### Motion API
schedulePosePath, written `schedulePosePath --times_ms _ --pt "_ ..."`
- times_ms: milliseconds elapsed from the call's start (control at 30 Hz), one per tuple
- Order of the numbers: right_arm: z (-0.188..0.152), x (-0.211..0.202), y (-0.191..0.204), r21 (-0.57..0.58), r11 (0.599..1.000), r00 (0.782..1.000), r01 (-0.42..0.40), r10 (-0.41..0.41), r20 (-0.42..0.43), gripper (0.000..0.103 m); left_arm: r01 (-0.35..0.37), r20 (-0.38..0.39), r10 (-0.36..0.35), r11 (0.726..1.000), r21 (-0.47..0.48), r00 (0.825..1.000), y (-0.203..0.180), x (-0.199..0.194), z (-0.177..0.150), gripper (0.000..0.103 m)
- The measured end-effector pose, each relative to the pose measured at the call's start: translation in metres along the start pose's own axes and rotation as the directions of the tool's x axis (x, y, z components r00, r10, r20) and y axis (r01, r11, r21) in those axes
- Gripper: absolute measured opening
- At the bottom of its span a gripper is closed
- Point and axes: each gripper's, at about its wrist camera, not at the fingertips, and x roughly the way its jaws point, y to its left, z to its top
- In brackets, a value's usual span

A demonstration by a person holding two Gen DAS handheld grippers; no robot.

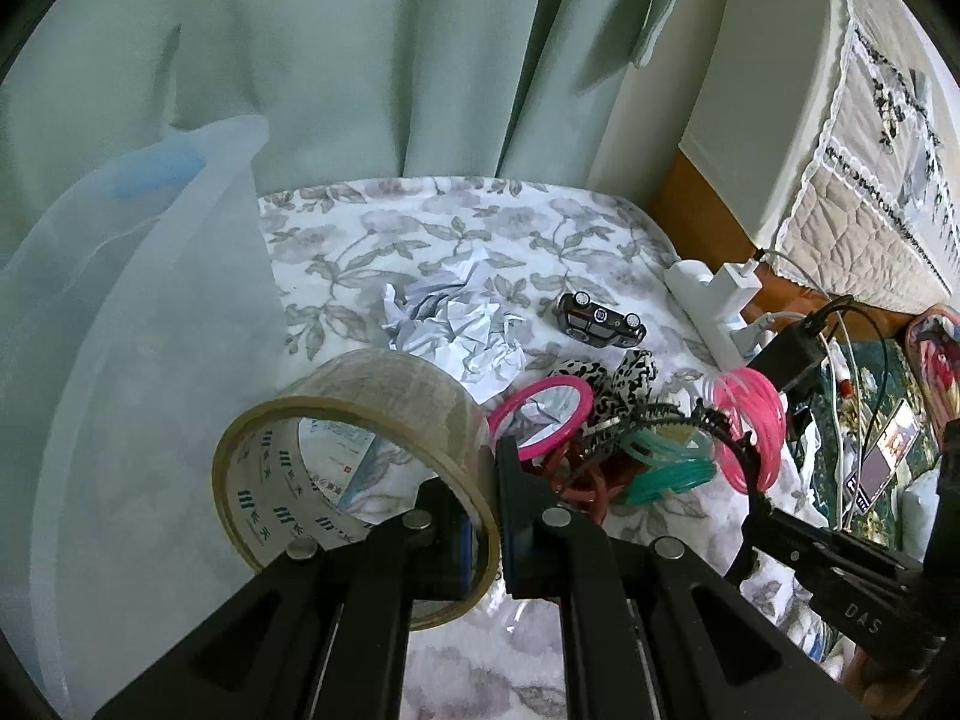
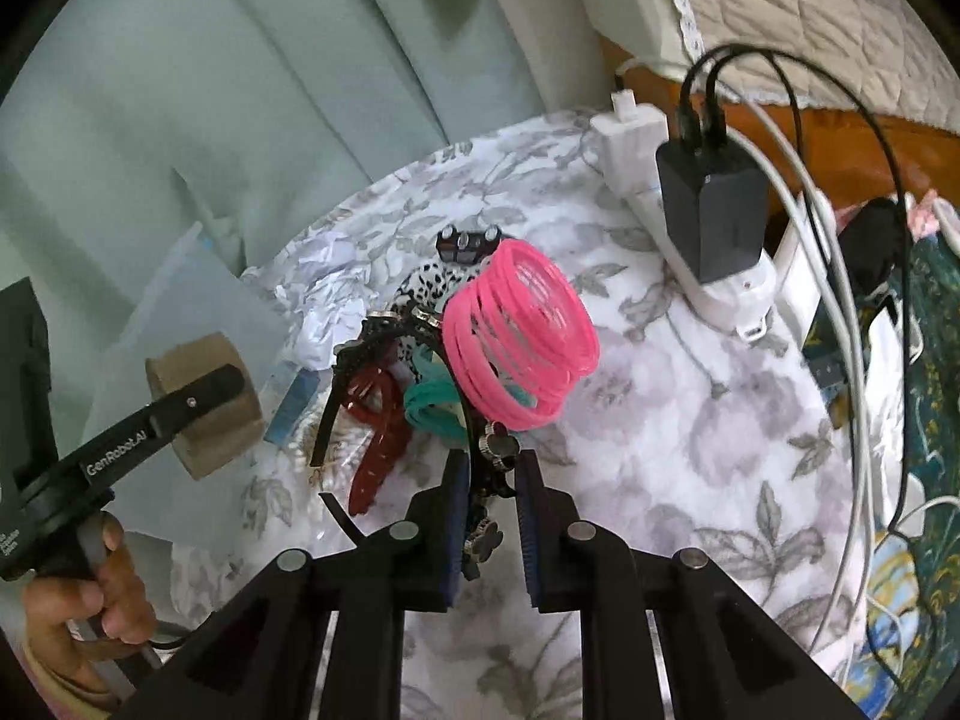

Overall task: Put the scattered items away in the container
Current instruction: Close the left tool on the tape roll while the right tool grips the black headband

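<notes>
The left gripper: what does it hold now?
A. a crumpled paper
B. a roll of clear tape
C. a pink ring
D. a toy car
B: the left gripper is shut on the wall of the roll of clear tape, one finger inside it, one outside.

Both grippers' jaws clamped.

I can read "GenRobot.AI" in white on my left gripper's black arm, and "DAS" on my right gripper's black body; the clear tape roll's core print is illegible.
</notes>
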Motion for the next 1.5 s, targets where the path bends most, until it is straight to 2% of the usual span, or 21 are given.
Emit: schedulePosePath --times_ms 267,400,433,533,667,867,1000,1133,1200,1300,1433,1500 --pt "-0.006 0.035 -0.005 0.067 0.992 0.987 -0.109 0.116 -0.107 0.021 0.001 -0.007 -0.001 1.0 -0.007 1.0 0.002 0.0 -0.003 0.007" --pt "-0.01 0.052 -0.004 0.066 0.994 0.984 -0.092 0.101 -0.146 0.023 -0.007 -0.013 0.007 1.0 -0.014 1.0 0.005 0.002 -0.004 0.007" --pt "-0.011 0.056 -0.004 0.066 0.994 0.984 -0.085 0.094 -0.153 0.027 -0.008 -0.016 0.008 1.0 -0.017 1.0 0.005 0.003 -0.004 0.007" --pt "-0.012 0.065 -0.005 0.093 0.991 0.98 -0.1 0.114 -0.163 0.034 -0.01 -0.025 0.009 1.0 -0.022 1.0 0.007 0.008 -0.004 0.008" --pt "-0.011 0.067 -0.004 0.119 0.984 0.98 -0.133 0.149 -0.134 0.035 -0.008 -0.029 0.008 1.0 -0.022 1.0 0.008 0.011 -0.005 0.008" --pt "-0.006 0.064 -0.002 0.169 0.958 0.964 -0.233 0.25 -0.086 0.022 -0.001 -0.014 0.001 1.0 -0.019 1.0 0.01 0.008 -0.004 0.008" --pt "0.001 0.052 -0.001 0.194 0.922 0.937 -0.335 0.347 -0.032 0.018 0.001 0.004 -0.001 0.999 -0.042 1.0 0.017 -0.001 -0.001 0.008" --pt "0.007 0.041 0.002 0.202 0.904 0.923 -0.378 0.385 0.001 0.012 0.006 0.032 -0.005 0.999 -0.049 0.999 0.02 -0.012 0.003 0.008" --pt "0.009 0.038 0.004 0.195 0.901 0.919 -0.388 0.394 0.009 0.011 0.014 0.047 -0.012 0.999 -0.048 0.999 0.02 -0.018 0.005 0.008" --pt "0.011 0.033 0.008 0.17 0.915 0.929 -0.366 0.369 0.01 0.011 0.02 0.049 -0.017 0.998 -0.055 0.999 0.021 -0.02 0.005 0.008" --pt "0.016 0.04 0.02 0.153 0.919 0.93 -0.362 0.368 -0.009 0.011 0.024 0.046 -0.021 0.998 -0.063 0.999 0.023 -0.022 0.004 0.008" --pt "0.019 0.041 0.023 0.135 0.92 0.927 -0.368 0.375 -0.024 0.015 0.024 0.048 -0.02 0.998 -0.066 0.999 0.024 -0.023 0.004 0.008"
